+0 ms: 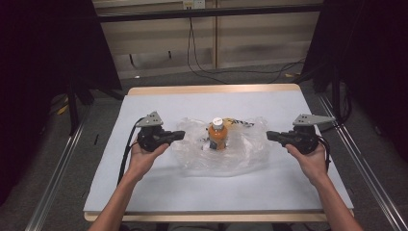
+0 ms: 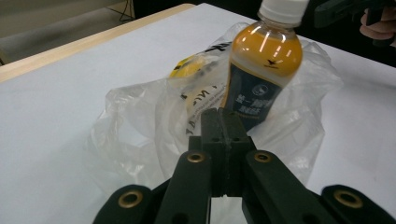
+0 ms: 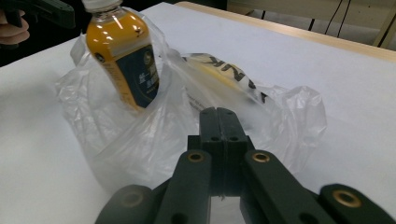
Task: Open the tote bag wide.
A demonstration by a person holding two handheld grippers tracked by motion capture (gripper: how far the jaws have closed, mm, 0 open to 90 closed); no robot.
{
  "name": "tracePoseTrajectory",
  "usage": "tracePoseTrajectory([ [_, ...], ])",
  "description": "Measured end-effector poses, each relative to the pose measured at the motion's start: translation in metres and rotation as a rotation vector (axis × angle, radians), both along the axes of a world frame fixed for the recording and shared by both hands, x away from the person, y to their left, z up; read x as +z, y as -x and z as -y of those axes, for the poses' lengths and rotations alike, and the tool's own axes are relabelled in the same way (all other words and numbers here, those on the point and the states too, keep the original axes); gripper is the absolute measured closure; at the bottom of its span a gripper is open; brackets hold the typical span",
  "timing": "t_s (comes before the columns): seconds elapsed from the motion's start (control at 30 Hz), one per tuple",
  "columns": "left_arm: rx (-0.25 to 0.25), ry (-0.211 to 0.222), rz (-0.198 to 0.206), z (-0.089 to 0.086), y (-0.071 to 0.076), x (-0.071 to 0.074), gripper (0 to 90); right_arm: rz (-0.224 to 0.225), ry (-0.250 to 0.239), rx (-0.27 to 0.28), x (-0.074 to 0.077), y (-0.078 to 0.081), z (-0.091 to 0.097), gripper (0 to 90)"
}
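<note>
With my left gripper [image 1: 179, 135] and right gripper [image 1: 270, 135] both closed empty flanking the crumpled clear plastic bag [image 1: 240, 151] mid-counter [image 1: 159, 192], orange-juice bottle [image 1: 217, 134] upright inside, I judge approach; next, open and grasp the film.

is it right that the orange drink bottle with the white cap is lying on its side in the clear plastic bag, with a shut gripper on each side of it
Not quite: the bottle stands upright in the plastic bag, white cap on top, as the high view shows. The rest holds: the left gripper and right gripper are shut, one on each side.
</note>
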State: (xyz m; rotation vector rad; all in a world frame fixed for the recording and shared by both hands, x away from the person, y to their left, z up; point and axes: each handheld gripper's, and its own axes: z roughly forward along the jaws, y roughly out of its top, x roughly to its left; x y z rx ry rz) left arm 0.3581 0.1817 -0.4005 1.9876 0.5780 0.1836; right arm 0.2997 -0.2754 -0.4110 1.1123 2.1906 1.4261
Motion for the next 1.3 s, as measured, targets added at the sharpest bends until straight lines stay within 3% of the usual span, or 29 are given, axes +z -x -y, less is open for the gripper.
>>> tracePoseTrajectory([
  [0.1,0.015,0.023,0.000,-0.007,0.008,-0.001,86.9,0.004,0.011,0.014,0.000,0.008,0.000,90.0],
  [0.17,0.012,0.015,0.005,-0.010,0.012,-0.002,86.9,0.010,0.020,0.015,-0.001,0.014,-0.002,80.8],
  [0.33,0.009,0.023,0.002,-0.015,0.022,-0.004,84.2,0.017,0.030,0.021,0.000,0.025,-0.002,77.4],
  [0.37,0.015,0.027,0.003,-0.017,0.025,-0.005,75.2,0.020,0.034,0.018,0.000,0.031,-0.003,64.5],
  [0.4,0.039,0.021,0.008,-0.018,0.028,-0.006,75.2,0.020,0.034,0.018,0.000,0.031,-0.003,64.5],
  [0.43,0.069,0.023,0.012,-0.019,0.031,-0.007,56.3,0.016,0.031,-0.001,0.000,0.035,-0.003,46.5],
  [0.47,0.080,0.041,0.006,-0.020,0.033,-0.009,52.2,0.016,0.031,-0.001,0.000,0.035,-0.003,46.5],
  [0.5,0.083,0.058,0.004,-0.020,0.035,-0.010,49.0,0.027,0.024,-0.016,0.000,0.040,-0.002,36.3],
  [0.53,0.084,0.052,0.015,-0.020,0.038,-0.010,49.0,0.027,0.024,-0.016,0.000,0.040,-0.002,36.3],
  [0.57,0.091,0.040,0.028,-0.020,0.041,-0.010,43.0,0.034,0.020,-0.024,0.000,0.042,-0.002,29.0],
  [0.6,0.105,0.029,0.036,-0.020,0.044,-0.010,27.1,0.049,0.009,-0.034,0.001,0.047,-0.003,20.4],
  [0.63,0.117,0.012,0.045,-0.022,0.049,-0.009,22.8,0.054,0.011,-0.044,0.002,0.050,-0.003,17.1],
  [0.7,0.125,0.007,0.056,-0.024,0.051,-0.009,20.5,0.055,0.006,-0.046,0.002,0.053,-0.003,15.1],
  [0.73,0.132,0.006,0.063,-0.026,0.054,-0.009,12.5,0.062,-0.003,-0.053,0.003,0.058,-0.002,10.8],
  [0.77,0.134,0.011,0.070,-0.029,0.057,-0.009,12.5,0.062,-0.003,-0.053,0.003,0.058,-0.002,10.8],
  [0.87,0.142,0.014,0.078,-0.037,0.066,-0.009,6.3,0.097,-0.027,-0.067,0.002,0.071,0.002,4.5],
  [0.9,0.151,0.038,0.092,-0.042,0.072,-0.008,6.1,0.098,-0.024,-0.067,0.001,0.074,0.003,4.2],
  [1.1,0.172,0.075,0.116,-0.056,0.084,-0.016,4.1,0.116,-0.041,-0.074,-0.005,0.087,0.010,2.3],
  [1.3,0.206,0.088,0.086,-0.068,0.093,-0.024,3.3,0.115,-0.041,-0.088,-0.014,0.099,0.018,0.8],
])
